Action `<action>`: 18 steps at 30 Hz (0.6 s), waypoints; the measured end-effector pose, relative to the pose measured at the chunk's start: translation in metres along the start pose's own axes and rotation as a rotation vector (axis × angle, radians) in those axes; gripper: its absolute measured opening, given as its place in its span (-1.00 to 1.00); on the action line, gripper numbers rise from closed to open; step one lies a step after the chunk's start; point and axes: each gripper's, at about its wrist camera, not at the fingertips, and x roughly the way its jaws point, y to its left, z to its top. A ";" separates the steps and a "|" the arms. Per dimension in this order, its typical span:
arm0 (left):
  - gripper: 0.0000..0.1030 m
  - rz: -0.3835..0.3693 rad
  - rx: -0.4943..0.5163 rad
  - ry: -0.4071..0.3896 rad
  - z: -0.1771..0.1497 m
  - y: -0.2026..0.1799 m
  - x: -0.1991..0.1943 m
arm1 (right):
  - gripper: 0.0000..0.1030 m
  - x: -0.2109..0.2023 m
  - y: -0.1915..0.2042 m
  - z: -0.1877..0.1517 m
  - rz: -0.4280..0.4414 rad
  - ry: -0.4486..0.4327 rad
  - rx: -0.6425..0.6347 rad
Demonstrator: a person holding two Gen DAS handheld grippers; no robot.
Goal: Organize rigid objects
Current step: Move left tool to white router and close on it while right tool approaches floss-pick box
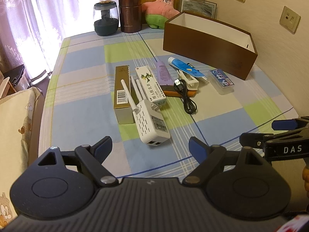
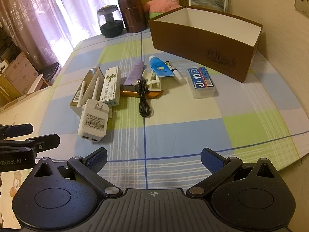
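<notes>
Two grippers hover over the near edge of your table [image 1: 81, 116], and both are spread wide with nothing between the fingers: your left gripper [image 1: 149, 147] and your right gripper [image 2: 153, 157]. Each shows at the edge of the other's view, the right one to the right, the left one to the left.

Your clutter sits in a loose row at mid-table on the checked cloth. Nearest you is the white repeater [image 1: 150, 123], lying flat with its antennas pointing away; it rests against the gold box [image 1: 121, 94] on its left, and one antenna lies across that box. Just right of it is the white-and-green carton [image 1: 151, 86]. Next comes the purple tube [image 1: 164, 73], its far end toward the window, with an orange item [image 2: 152, 94] partly hidden under it. The black cable [image 1: 185, 94] trails toward you from a white clip [image 1: 190, 79]. The blue tube [image 1: 183, 66] lies beyond the clip, a small pen-like stick [image 2: 174, 71] beside it. Farthest right is the clear case [image 1: 222, 81] with a blue label.

Your brown bin [image 1: 208, 44] stands open behind the row, at the right by the wall, white inside; no contents show. At the far edge stand a jar [image 1: 105, 18], a brown canister [image 1: 130, 12] and a pink plush [image 1: 164, 5].
</notes>
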 end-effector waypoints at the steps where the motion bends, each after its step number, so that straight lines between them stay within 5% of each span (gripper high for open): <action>1: 0.63 0.000 -0.001 0.002 0.001 0.000 0.001 | 0.96 0.001 -0.001 0.003 0.000 0.002 0.000; 18: 0.63 -0.020 -0.058 0.053 0.014 0.007 0.036 | 0.96 0.015 -0.028 0.019 0.031 -0.001 0.021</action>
